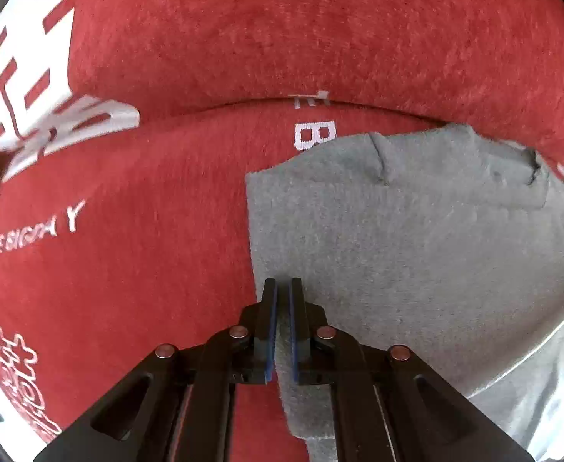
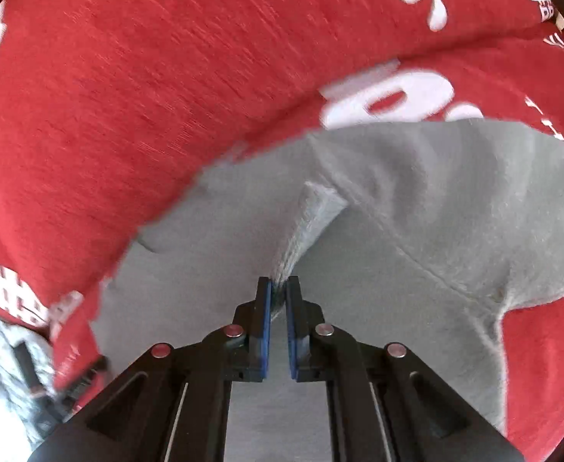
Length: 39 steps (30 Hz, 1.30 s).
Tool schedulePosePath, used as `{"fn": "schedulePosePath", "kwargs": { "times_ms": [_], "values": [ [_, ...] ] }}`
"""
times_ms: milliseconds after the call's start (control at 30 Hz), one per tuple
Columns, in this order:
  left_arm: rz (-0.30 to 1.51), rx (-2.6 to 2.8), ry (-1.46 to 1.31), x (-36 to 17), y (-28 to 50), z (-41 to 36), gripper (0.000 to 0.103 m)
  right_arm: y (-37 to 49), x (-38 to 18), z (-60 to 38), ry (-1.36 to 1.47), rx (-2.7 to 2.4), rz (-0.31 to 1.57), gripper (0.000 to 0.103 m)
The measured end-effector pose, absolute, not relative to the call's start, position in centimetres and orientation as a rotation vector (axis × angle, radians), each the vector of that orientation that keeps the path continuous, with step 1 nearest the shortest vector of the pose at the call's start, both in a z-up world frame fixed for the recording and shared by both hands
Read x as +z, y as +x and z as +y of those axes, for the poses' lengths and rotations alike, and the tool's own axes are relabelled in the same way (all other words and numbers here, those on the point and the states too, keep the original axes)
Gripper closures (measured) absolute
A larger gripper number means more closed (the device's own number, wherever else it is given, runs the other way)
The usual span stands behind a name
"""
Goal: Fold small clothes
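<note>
A small grey garment (image 1: 416, 238) lies on a red cloth (image 1: 128, 200) with white lettering. My left gripper (image 1: 283, 288) is shut on the garment's left edge, and grey fabric shows between its blue pads. In the right wrist view the same grey garment (image 2: 416, 223) spreads below the red cloth (image 2: 128, 96). My right gripper (image 2: 278, 287) is shut on a pinched ridge of the grey fabric, which rises in a fold from its tips. The garment's hem seam (image 2: 455, 288) runs to the right.
The red cloth has a fold line (image 1: 243, 102) across it and large white characters (image 1: 32, 77) at the left. A crumpled pale fabric (image 2: 1, 365) and a dark object (image 2: 32, 377) sit at the lower left of the right wrist view.
</note>
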<state>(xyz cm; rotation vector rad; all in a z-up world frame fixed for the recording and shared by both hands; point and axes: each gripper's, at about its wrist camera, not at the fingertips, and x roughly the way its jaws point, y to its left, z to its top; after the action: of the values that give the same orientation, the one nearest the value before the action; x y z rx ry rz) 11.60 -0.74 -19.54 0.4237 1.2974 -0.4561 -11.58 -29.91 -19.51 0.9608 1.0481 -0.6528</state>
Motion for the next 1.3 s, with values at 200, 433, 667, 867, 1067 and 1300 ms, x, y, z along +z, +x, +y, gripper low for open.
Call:
{"fn": "schedulePosePath", "kwargs": {
  "times_ms": [200,433,667,867,1067,1300],
  "values": [
    [1.34,-0.453,0.406,-17.4,11.3,-0.9,0.096,-16.9,-19.1,-31.4,1.122,-0.776,1.016,0.092],
    [1.359,-0.507,0.442,-17.9,8.8,-4.0,0.096,-12.9,-17.3,-30.6,0.946,-0.609,1.001,0.078],
    [1.293,-0.461,0.575,-18.8,6.7,-5.4,0.096,-11.3,-20.3,-29.9,0.925,-0.606,1.112,0.078],
    [1.351,-0.469,0.59,-17.6,5.4,-5.9,0.096,-15.0,-19.1,-30.1,1.027,-0.566,1.095,0.066],
    [1.396,-0.497,0.566,-16.4,3.4,-7.1,0.096,-17.9,-17.6,-29.2,1.064,-0.545,1.109,0.059],
    [1.442,-0.558,0.555,-15.6,0.1,-9.9,0.096,-19.3,-17.5,-28.9,1.111,-0.531,1.116,0.047]
  ]
}}
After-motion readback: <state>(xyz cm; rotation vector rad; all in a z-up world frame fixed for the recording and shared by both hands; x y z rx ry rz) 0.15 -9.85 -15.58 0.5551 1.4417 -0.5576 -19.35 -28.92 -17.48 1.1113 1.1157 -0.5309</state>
